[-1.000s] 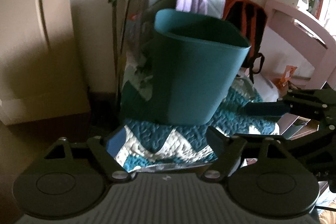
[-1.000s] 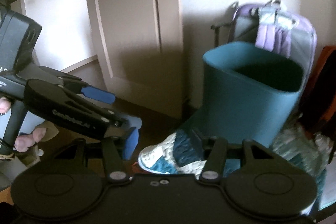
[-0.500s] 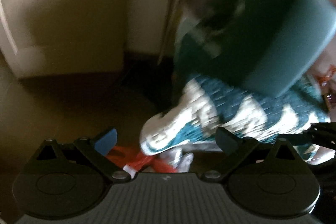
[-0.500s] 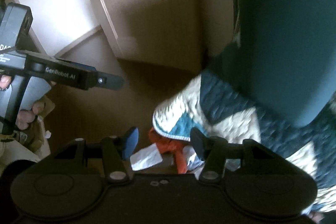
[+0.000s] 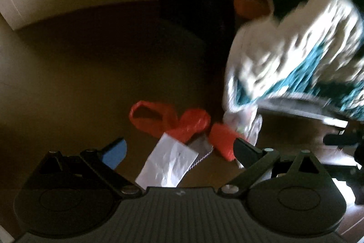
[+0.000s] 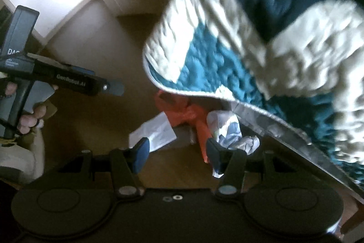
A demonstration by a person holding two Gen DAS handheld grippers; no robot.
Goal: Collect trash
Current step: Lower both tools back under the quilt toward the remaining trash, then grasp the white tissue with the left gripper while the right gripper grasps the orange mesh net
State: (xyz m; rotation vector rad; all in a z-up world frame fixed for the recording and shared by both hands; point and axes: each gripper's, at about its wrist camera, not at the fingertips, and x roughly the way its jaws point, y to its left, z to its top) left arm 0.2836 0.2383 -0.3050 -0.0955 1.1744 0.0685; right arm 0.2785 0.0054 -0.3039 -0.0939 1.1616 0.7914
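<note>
Lying on the floor, the white paper [image 5: 169, 163] shows between the wide-apart, empty left claw [image 5: 179, 149].

Left wrist view: faces steeply down at the floor past its own fingers, near the red plastic bag [image 5: 182, 124] and white paper [image 5: 168, 165]. Right wrist view: likewise downward, close under the quilt edge [image 6: 204, 92]. Shared: bag [image 6: 184, 113], paper [image 6: 154, 131], quilt [image 5: 284, 60], floor.
</note>
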